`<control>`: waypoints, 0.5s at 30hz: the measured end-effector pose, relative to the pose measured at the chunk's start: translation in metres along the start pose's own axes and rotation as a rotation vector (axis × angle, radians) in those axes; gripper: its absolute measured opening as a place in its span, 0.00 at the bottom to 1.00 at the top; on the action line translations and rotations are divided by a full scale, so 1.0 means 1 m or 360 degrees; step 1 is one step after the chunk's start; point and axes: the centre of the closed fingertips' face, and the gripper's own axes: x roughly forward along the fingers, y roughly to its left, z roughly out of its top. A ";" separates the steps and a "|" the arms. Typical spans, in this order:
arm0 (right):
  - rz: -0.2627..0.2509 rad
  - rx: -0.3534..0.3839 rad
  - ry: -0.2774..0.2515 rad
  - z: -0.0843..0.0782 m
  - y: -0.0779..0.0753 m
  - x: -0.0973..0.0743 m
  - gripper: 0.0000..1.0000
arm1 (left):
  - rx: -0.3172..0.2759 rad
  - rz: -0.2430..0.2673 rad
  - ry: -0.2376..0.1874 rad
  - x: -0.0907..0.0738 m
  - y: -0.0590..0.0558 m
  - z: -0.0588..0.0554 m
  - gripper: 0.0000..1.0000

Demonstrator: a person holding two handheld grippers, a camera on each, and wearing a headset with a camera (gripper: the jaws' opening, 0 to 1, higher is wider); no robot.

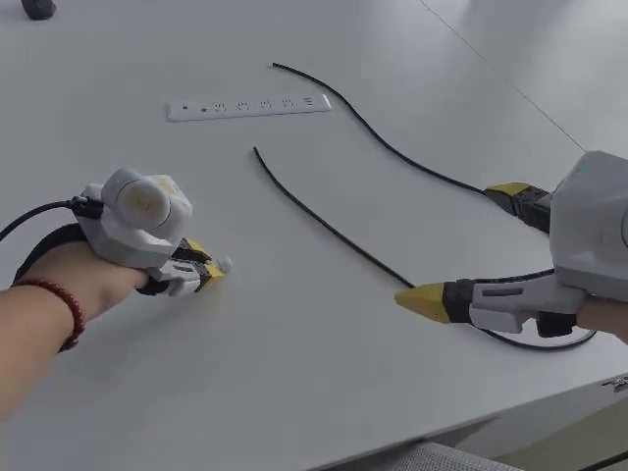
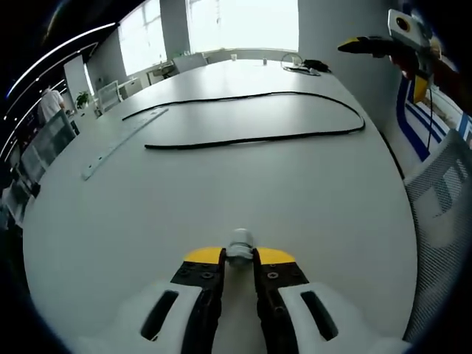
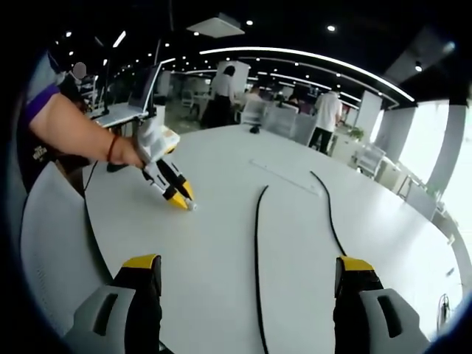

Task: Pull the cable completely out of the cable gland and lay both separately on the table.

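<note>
Where the small white plastic cable gland (image 2: 240, 243) sits low on the white tabletop (image 1: 294, 373), the left hand-held gripper (image 2: 240, 254) pinches it between its yellow-tipped jaws. The thin black cable (image 1: 324, 224) lies well apart from it, flat on the tabletop in a long open loop with both ends free. The right hand-held gripper (image 3: 247, 263) hangs over the loop's near bend with its jaws spread wide, gripping nothing. Beyond the cable's ends lies a long flat white strip (image 1: 250, 106).
</note>
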 end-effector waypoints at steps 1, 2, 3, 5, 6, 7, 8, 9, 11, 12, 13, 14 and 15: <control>-0.0001 -0.0001 -0.0001 0.000 0.000 0.000 0.99 | -0.0007 0.0004 -0.0003 0.000 0.001 -0.001 0.20; -0.0001 -0.0002 -0.0002 0.000 0.000 0.000 0.99 | -0.0014 0.0008 -0.0006 0.000 0.001 -0.002 0.24; -0.0001 -0.0002 -0.0001 0.000 0.000 -0.001 0.99 | -0.0022 0.0021 -0.0025 -0.002 0.003 0.000 0.29; -0.0002 -0.0002 0.0000 0.000 0.000 -0.001 0.99 | -0.0038 0.0048 -0.0065 -0.005 0.007 0.004 0.32; 0.0002 -0.0002 0.0001 0.000 0.000 -0.001 0.99 | -0.0036 0.0051 -0.0062 -0.006 0.007 0.004 0.32; 0.0005 -0.0002 0.0002 0.000 0.001 -0.001 0.99 | -0.0035 0.0054 -0.0059 -0.008 0.008 0.004 0.33; 0.0009 -0.0002 0.0003 0.000 0.001 -0.001 0.99 | -0.0034 0.0056 -0.0056 -0.009 0.008 0.003 0.32; 0.0011 -0.0005 0.0002 0.000 0.002 0.000 0.99 | -0.0037 0.0060 -0.0062 -0.012 0.009 0.004 0.32; 0.0015 -0.0011 0.0001 0.001 0.002 0.000 0.99 | -0.0043 0.0068 -0.0074 -0.017 0.010 0.006 0.31; 0.0019 -0.0010 -0.0005 0.002 0.003 0.001 0.99 | -0.0059 0.0081 -0.0103 -0.023 0.011 0.009 0.31; 0.0023 -0.0008 -0.0011 0.003 0.004 0.001 0.99 | -0.0076 0.0094 -0.0132 -0.029 0.012 0.011 0.31; 0.0026 -0.0006 -0.0018 0.004 0.005 0.001 0.99 | -0.0079 0.0097 -0.0160 -0.034 0.010 0.014 0.31; 0.0030 -0.0004 -0.0024 0.005 0.006 0.002 0.99 | -0.0082 0.0099 -0.0188 -0.040 0.008 0.017 0.31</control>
